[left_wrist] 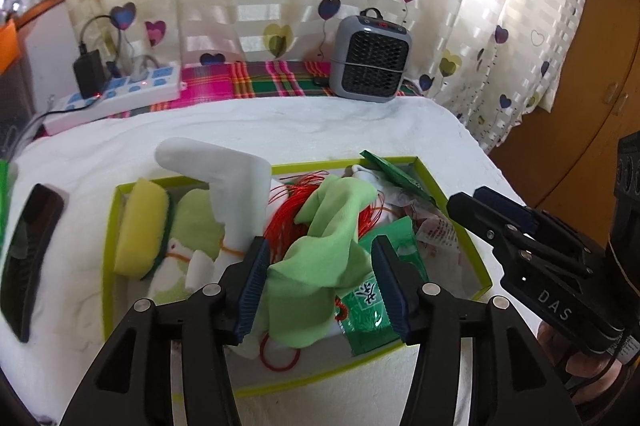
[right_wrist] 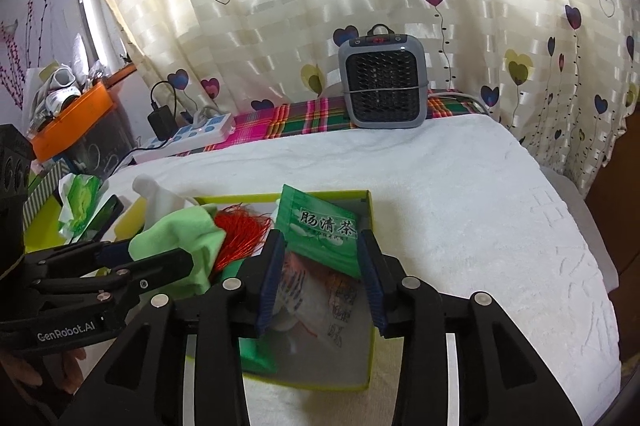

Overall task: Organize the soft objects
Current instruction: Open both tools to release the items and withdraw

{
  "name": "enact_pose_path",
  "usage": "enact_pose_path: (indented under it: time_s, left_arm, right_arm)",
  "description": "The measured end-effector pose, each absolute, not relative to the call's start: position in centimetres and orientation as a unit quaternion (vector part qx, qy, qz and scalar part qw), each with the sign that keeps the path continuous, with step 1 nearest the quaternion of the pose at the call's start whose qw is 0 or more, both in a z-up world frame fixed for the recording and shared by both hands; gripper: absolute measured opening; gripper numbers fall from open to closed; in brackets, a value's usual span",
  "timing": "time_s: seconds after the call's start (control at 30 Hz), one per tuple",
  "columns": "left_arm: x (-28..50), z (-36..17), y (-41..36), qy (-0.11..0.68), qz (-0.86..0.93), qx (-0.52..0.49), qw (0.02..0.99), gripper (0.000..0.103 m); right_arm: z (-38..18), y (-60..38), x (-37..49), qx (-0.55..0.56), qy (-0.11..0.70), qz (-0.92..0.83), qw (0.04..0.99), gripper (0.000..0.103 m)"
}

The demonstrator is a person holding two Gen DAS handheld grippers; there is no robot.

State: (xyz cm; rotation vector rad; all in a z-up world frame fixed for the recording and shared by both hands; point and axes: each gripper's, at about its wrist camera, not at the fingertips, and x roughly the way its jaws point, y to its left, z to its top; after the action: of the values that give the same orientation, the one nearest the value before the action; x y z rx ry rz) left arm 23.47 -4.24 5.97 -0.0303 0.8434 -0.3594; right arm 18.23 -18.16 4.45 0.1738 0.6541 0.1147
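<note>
Claws released above the packed tray

Left claw [left_wrist: 326,284] gapes around the green cloth [left_wrist: 320,242], right claw [right_wrist: 323,278] around the tea packet [right_wrist: 320,230]; both lie in the tray [left_wrist: 108,246] mid-worktop, where red wire [left_wrist: 288,210] could snag a lifted cloth.

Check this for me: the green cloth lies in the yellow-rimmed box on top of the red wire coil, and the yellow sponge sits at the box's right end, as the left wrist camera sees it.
One thing is wrong: the yellow sponge sits at the left end of the yellow-rimmed box, not the right, as the left wrist view shows. The rest holds: the green cloth lies in the box over the red wire coil.
</note>
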Motion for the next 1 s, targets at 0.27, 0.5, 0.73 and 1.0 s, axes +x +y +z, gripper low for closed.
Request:
enact_pose_path:
  time_s: [0.27,0.5,0.73,1.0]
  left_arm:
    - [20.9,6.8,-3.5,0.393,-0.145,-0.012,0.908,0.055]
    - [18.1,7.1,-2.7,0.380,-0.124,-0.006,0.917,0.055]
    - [15.2,6.4,-2.1,0.381,-0.096,0.000,0.919,0.055]
    - [12.7,3.6,-1.7,0.407,-0.077,-0.003,0.910,0.055]
  right_arm:
    - [4.8,-17.5,16.2,0.077,0.314,0.061,0.944,0.055]
    - [4.5,-16.7,14.0,0.058,0.319,0.063,0.944,0.063]
    - [3.9,-16.0,12.0,0.038,0.326,0.059,0.943,0.066]
    - [1.8,-15.2,10.2,0.019,0.360,0.059,0.931,0.067]
